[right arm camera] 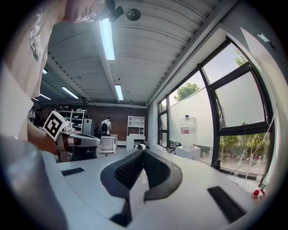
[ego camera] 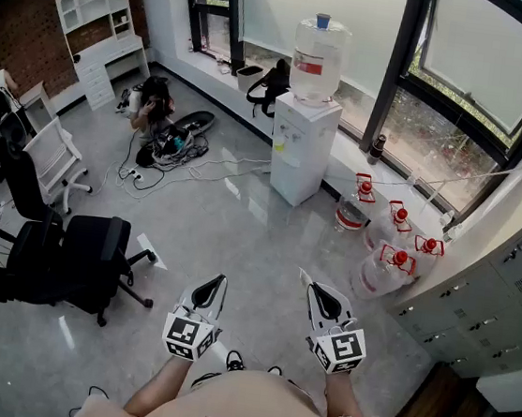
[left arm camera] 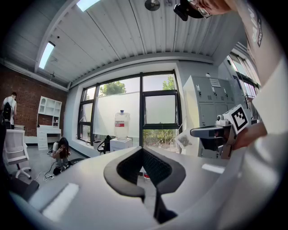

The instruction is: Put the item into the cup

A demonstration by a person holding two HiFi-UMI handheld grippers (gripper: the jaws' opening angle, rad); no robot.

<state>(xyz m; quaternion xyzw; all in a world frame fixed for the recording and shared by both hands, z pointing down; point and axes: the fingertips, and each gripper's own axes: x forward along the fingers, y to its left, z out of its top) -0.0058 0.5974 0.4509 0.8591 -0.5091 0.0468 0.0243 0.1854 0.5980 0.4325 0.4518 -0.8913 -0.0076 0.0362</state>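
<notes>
No cup or item for it shows in any view. In the head view both grippers are held out at waist height over the grey floor. My left gripper [ego camera: 221, 280] has its jaws closed together with nothing between them. My right gripper [ego camera: 303, 276] is likewise shut and empty. The left gripper view shows its own jaws [left arm camera: 143, 148] meeting at the tip, with the right gripper [left arm camera: 215, 133] off to the side. In the right gripper view its jaws [right arm camera: 143, 148] touch too, and the left gripper [right arm camera: 74, 137] shows at the left.
A white water dispenser [ego camera: 305, 133] stands ahead by the windows, with several water jugs [ego camera: 388, 251] on the floor to its right. Grey lockers [ego camera: 484, 315] line the right side. Black office chairs [ego camera: 75, 260] stand at the left. A person [ego camera: 153, 103] crouches among cables farther back.
</notes>
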